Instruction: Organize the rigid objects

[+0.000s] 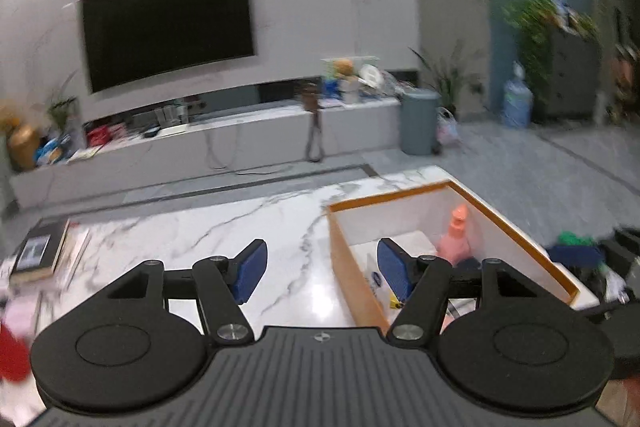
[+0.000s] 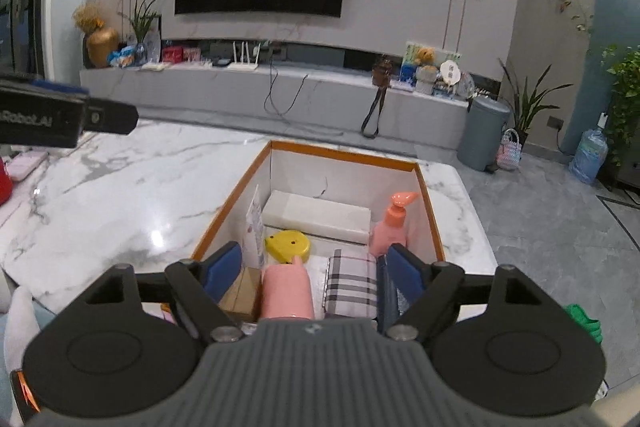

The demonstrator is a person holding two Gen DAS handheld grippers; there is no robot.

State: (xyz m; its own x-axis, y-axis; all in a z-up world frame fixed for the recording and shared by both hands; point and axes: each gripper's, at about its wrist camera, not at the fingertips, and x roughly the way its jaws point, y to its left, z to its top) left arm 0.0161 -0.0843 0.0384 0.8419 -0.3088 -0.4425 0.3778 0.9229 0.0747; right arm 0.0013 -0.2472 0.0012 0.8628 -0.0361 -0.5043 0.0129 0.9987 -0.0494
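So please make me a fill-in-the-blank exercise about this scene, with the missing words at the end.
1. The pink pump bottle stands inside the orange-rimmed cardboard ____.
2. The round yellow lid lies in the box beside the ____ checked pouch.
3. The jaws of the right gripper are ____, with nothing clamped.
4. The open left gripper hovers over the white ____ table.

Missing words: box; grey; open; marble

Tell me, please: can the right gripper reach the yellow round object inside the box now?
Probably not directly. The right gripper is open above the box, but a pink container sits between its fingers, in front of the yellow round object.
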